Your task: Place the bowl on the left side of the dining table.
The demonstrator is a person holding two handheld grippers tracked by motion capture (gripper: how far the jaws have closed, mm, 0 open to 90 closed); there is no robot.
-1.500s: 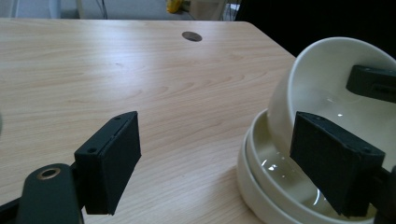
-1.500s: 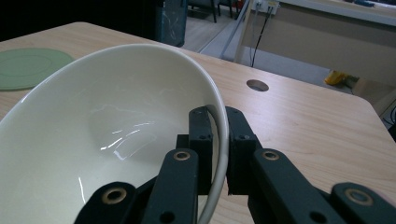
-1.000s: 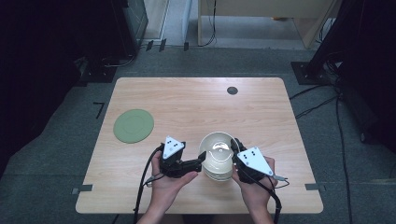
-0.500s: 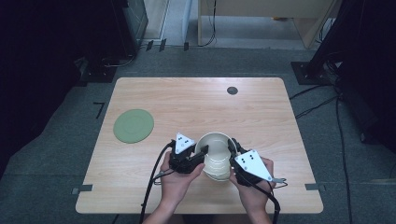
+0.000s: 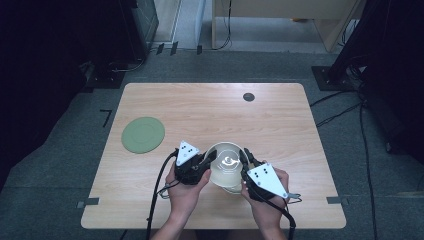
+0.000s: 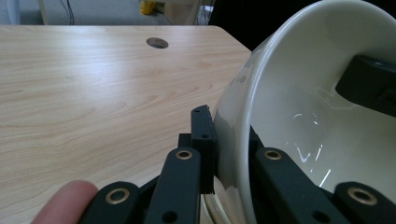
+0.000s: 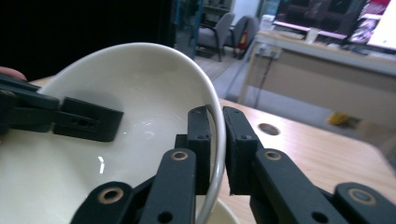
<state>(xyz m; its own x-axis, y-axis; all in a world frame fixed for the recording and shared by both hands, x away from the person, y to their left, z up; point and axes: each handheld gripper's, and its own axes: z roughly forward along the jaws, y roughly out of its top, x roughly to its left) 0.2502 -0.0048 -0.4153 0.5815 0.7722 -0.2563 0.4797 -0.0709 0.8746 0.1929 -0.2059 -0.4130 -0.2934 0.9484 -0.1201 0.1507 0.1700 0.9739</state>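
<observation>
A white bowl (image 5: 228,164) is tilted up near the table's front edge, over a second white bowl (image 5: 231,188) whose rim peeks out beneath it. My left gripper (image 5: 212,158) is shut on the upper bowl's left rim; its jaws have just been closing with the rim between them. In the left gripper view the bowl wall (image 6: 299,93) stands between the pads of the left gripper (image 6: 229,140). My right gripper (image 5: 245,157) is shut on the opposite rim. In the right gripper view the right gripper (image 7: 217,128) pinches the bowl (image 7: 140,88) at its edge.
A flat green plate (image 5: 143,134) lies on the wooden table (image 5: 210,110) at the left. A dark round hole (image 5: 248,96) sits near the far edge. Cables trail from both grippers toward the front edge. Dark floor and furniture surround the table.
My left gripper has moved in to the bowl's left rim and its jaws have closed on it. The right gripper has stayed clamped on the right rim.
</observation>
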